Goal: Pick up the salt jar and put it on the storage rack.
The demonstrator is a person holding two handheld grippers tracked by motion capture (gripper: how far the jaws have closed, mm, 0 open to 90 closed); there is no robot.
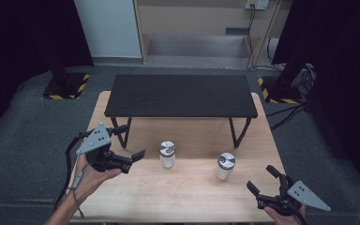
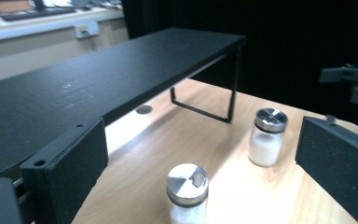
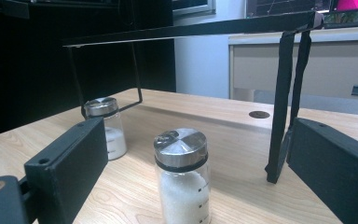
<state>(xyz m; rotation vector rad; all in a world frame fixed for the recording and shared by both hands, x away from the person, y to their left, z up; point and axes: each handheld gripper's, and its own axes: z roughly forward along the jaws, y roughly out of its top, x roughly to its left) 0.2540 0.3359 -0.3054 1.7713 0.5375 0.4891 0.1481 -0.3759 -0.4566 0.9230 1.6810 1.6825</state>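
Observation:
Two glass shakers with metal lids, part full of white grains, stand on the wooden table (image 1: 178, 197). The left shaker (image 1: 167, 154) (image 2: 187, 189) is just ahead of my left gripper (image 1: 131, 142) (image 2: 198, 140), which is open and empty. The right shaker (image 1: 224, 166) (image 3: 182, 175) stands a short way in front of my right gripper (image 1: 260, 177) (image 3: 198, 133), also open, pads apart from the glass. In the right gripper view the left shaker (image 3: 105, 126) sits farther back. The right shaker (image 2: 266, 137) stands farther off in the left gripper view.
A low black shelf (image 1: 180, 96) (image 2: 98, 79) (image 3: 191, 29) on thin metal legs spans the back half of the table, with a gap under it. One leg (image 3: 279, 102) stands close to my right gripper's right jaw. Dark floor surrounds the table.

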